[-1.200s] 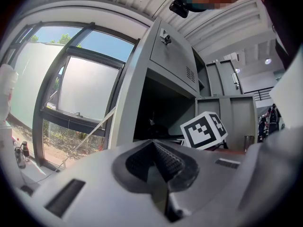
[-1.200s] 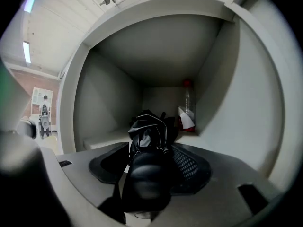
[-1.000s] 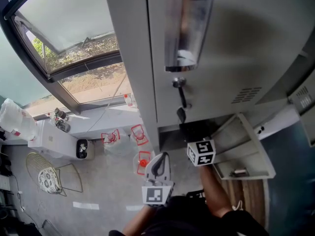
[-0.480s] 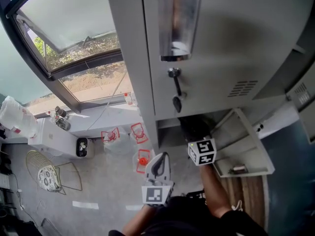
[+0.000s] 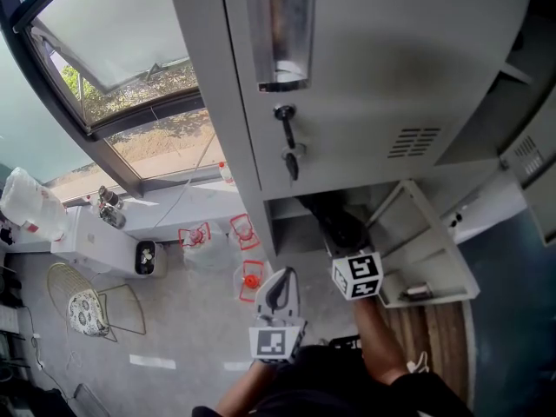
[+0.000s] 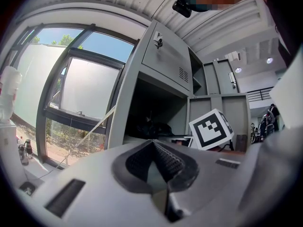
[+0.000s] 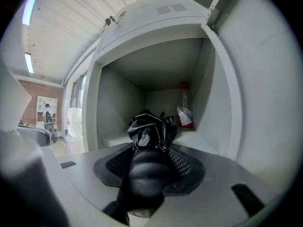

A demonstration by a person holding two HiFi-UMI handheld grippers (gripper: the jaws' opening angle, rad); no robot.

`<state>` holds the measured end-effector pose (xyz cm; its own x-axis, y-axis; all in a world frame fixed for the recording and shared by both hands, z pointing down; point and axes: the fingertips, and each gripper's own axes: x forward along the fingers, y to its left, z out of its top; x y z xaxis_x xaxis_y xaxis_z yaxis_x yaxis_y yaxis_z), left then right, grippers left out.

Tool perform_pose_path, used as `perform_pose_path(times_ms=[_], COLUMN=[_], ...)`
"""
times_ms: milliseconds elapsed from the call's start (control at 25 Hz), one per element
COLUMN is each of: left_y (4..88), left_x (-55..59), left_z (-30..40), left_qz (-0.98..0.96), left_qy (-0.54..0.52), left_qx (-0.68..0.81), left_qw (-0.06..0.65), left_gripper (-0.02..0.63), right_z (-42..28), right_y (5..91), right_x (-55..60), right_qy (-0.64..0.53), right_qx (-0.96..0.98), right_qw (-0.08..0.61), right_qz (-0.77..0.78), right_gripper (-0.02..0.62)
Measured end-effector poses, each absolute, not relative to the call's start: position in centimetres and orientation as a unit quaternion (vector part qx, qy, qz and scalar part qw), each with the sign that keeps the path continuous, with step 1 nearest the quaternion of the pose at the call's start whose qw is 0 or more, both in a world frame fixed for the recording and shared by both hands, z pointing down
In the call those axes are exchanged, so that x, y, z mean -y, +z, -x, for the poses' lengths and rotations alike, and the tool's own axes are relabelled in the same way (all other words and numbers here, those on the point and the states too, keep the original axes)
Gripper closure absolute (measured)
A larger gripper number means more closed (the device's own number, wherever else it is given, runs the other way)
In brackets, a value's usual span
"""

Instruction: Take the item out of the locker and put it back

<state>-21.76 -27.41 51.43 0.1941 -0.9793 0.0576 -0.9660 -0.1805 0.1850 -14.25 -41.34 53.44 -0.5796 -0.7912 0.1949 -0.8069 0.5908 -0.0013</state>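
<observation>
Since your right hand-held gripper (image 7: 149, 151) has just closed on the umbrella (image 7: 150, 128), you can draw it from the locker (image 7: 117, 103); your left hand-held gripper (image 6: 154, 161) is shut, empty.

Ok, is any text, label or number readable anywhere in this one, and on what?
Nothing can be read.
Red label on the bottle inside the locker: too small to read.
Print on the poster in the right gripper view: blurred.
Red markings on the jugs on the floor: too small.
</observation>
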Motion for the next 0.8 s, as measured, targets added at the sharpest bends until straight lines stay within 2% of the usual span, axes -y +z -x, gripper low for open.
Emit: perform_pose_path(times_ms=[800], left_y=[51.5], left_x=[23.8], left_z=[18.4], left_qz=[-0.756], left_qy=[-0.03], left_qx=[0.648], left_qw=[0.089], left_gripper=[0.615], right_z=[10.3], right_y=[53.7], right_x=[35.0], right_qy=[0.055], right_qx=[0.9], right_qw=[0.061], right_qz=[-0.428], right_gripper=[0.42])
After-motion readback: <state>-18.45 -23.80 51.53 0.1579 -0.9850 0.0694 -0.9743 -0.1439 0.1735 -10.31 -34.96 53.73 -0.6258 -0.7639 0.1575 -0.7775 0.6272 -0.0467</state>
